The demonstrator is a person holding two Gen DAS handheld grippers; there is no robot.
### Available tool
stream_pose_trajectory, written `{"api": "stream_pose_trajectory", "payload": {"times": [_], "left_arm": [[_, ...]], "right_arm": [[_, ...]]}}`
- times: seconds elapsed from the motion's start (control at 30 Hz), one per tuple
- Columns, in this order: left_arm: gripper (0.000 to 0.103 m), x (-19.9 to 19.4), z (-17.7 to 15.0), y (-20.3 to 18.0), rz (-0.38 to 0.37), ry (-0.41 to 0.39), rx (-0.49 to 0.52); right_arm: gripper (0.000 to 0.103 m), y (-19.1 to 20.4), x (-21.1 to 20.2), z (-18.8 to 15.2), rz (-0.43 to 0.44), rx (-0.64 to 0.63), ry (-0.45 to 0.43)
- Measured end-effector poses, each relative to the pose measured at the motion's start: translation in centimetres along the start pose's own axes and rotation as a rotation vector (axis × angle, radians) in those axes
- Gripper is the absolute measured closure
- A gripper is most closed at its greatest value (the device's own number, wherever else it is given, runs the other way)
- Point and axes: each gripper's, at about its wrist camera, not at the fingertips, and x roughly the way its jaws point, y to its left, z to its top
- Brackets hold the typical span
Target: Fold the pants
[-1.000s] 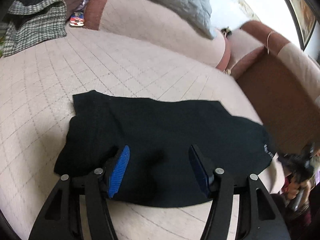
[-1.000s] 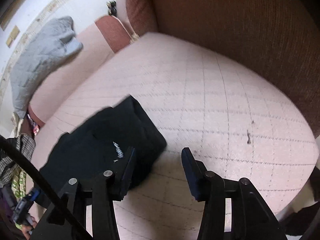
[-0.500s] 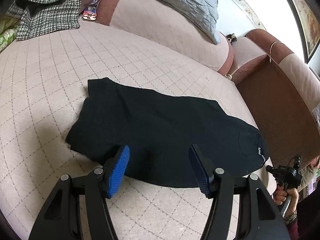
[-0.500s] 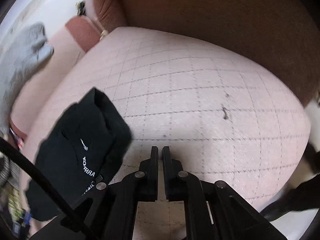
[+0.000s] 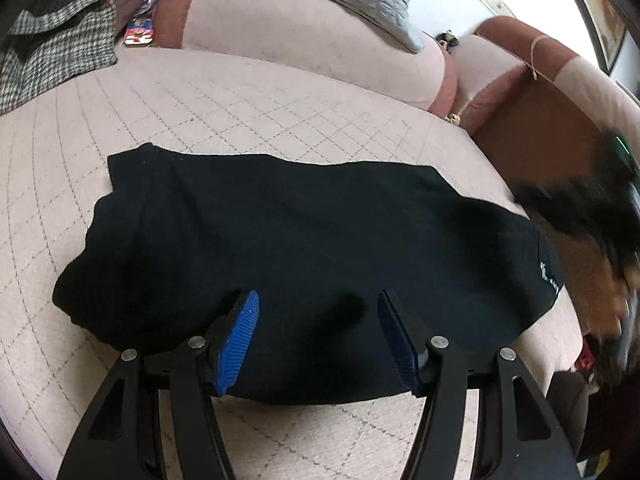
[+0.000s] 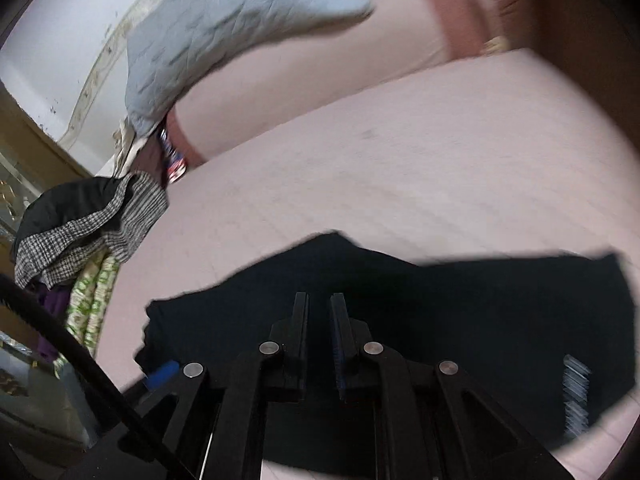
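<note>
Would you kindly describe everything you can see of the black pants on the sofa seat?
The black pants look like soft, matte knit fabric, folded into a compact, roughly rectangular bundle lying flat on the quilted pinkish seat cushion. A seam runs near one end; small white lettering marks the opposite edge. Gentle wrinkles cross the top. The left gripper hovers open above the near edge, nothing pinched. The right gripper, jaws nearly together and opening slightly, hangs over them holding nothing.

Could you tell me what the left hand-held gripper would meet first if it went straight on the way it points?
Most likely the black pants, lying directly ahead of the left hand-held gripper.
</note>
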Motion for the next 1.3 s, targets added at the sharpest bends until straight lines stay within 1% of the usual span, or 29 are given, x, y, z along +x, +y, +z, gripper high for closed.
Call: {"api": "stream_pose_trajectory", "payload": {"times": [0.03,0.07,0.1,0.13,0.2,0.23,0.3,0.37,0.4,0.43,0.47,0.5,0.53,0.57,0.6,0.63,0.67,0.73,0.8,0.83,0.87,0.93,0.97,1.0,1.03,1.07,1.13,1.23,1.3], "left_arm": [[0.042,0.0,-0.1,0.0,-0.003,-0.004,0.005],[0.042,0.1,-0.2,0.1,-0.009,-0.009,0.007],[0.042,0.0,-0.3,0.2,-0.016,-0.015,0.011],[0.042,0.1,-0.4,0.3,-0.022,-0.020,0.017],[0.042,0.2,-0.5,0.4,-0.033,-0.030,0.035],[0.041,0.2,-0.6,0.4,-0.039,-0.031,0.040],[0.041,0.1,-0.5,0.5,-0.052,-0.035,0.035],[0.041,-0.6,-0.3,0.8,-0.071,-0.031,0.021],[0.041,-1.5,-0.1,1.2,-0.079,-0.047,0.003],[0.041,-2.5,0.0,1.8,-0.084,-0.077,-0.016],[0.041,-4.0,0.3,2.6,-0.081,-0.118,-0.045],[0.041,-5.2,0.5,3.6,-0.064,-0.152,-0.079],[0.040,-6.5,0.6,5.1,-0.029,-0.188,-0.134],[0.040,-7.3,0.5,6.2,0.000,-0.208,-0.180],[0.040,-8.0,0.3,7.6,0.029,-0.222,-0.232],[0.040,-8.4,0.0,8.6,0.045,-0.224,-0.271],[0.040,-8.6,-0.5,9.7,0.056,-0.219,-0.310],[0.040,-8.6,-1.4,10.6,0.072,-0.201,-0.345],[0.040,-8.5,-2.3,10.6,0.061,-0.193,-0.347],[0.040,-8.5,-2.5,10.3,0.060,-0.189,-0.341],[0.040,-8.5,-2.7,10.5,0.058,-0.186,-0.338],[0.040,-8.0,-2.6,10.4,0.043,-0.174,-0.342],[0.040,-7.9,-2.6,10.4,0.034,-0.170,-0.350],[0.040,-7.9,-2.7,10.6,0.031,-0.170,-0.361],[0.040,-7.9,-2.7,10.9,0.030,-0.170,-0.367],[0.040,-7.8,-2.8,11.1,0.031,-0.167,-0.375],[0.040,-7.5,-2.9,11.7,0.042,-0.153,-0.395],[0.039,-7.5,-2.9,12.2,0.029,-0.160,-0.407],[0.037,-7.4,-2.9,12.0,0.030,-0.161,-0.403]], "right_arm": [[0.092,0.4,1.7,1.0,-0.003,0.005,0.018],[0.092,1.0,4.4,2.2,-0.012,0.008,0.054],[0.092,0.9,5.6,2.1,-0.020,0.014,0.081],[0.092,1.0,7.5,2.8,-0.033,0.024,0.111],[0.092,1.0,11.6,3.5,-0.098,0.037,0.187],[0.097,1.0,13.3,4.0,-0.138,0.029,0.209],[0.100,1.2,14.4,5.4,-0.194,-0.020,0.168],[0.099,2.0,15.1,6.8,-0.317,-0.054,0.137],[0.097,2.6,15.0,7.4,-0.353,-0.051,0.131],[0.094,3.3,14.7,7.7,-0.365,-0.056,0.117],[0.092,4.2,13.8,7.9,-0.350,-0.073,0.097],[0.090,5.7,13.0,7.7,-0.308,-0.098,0.092],[0.085,6.7,12.5,7.4,-0.279,-0.117,0.097],[0.076,8.3,11.9,6.8,-0.241,-0.144,0.107],[0.070,9.9,11.5,6.0,-0.196,-0.175,0.125],[0.060,11.5,11.4,5.3,-0.160,-0.202,0.149],[0.055,12.7,11.6,4.7,-0.128,-0.225,0.178],[0.055,15.9,12.1,2.9,-0.060,-0.263,0.236],[0.054,19.1,12.8,1.0,0.001,-0.290,0.289],[0.053,20.6,13.6,0.4,0.024,-0.298,0.313],[0.052,22.5,14.5,-1.0,0.045,-0.315,0.354],[0.051,23.7,15.2,-2.9,0.058,-0.339,0.405],[0.050,25.5,16.6,-4.0,0.049,-0.358,0.445],[0.050,26.2,17.2,-4.5,0.034,-0.370,0.462],[0.046,26.8,17.8,-5.1,0.015,-0.384,0.475],[0.040,28.0,19.2,-5.8,-0.034,-0.405,0.496],[0.034,28.9,20.8,-6.5,-0.096,-0.410,0.511],[0.029,29.6,23.3,-7.0,-0.192,-0.400,0.558],[0.027,29.7,25.1,-7.2,-0.272,-0.405,0.596]]}}
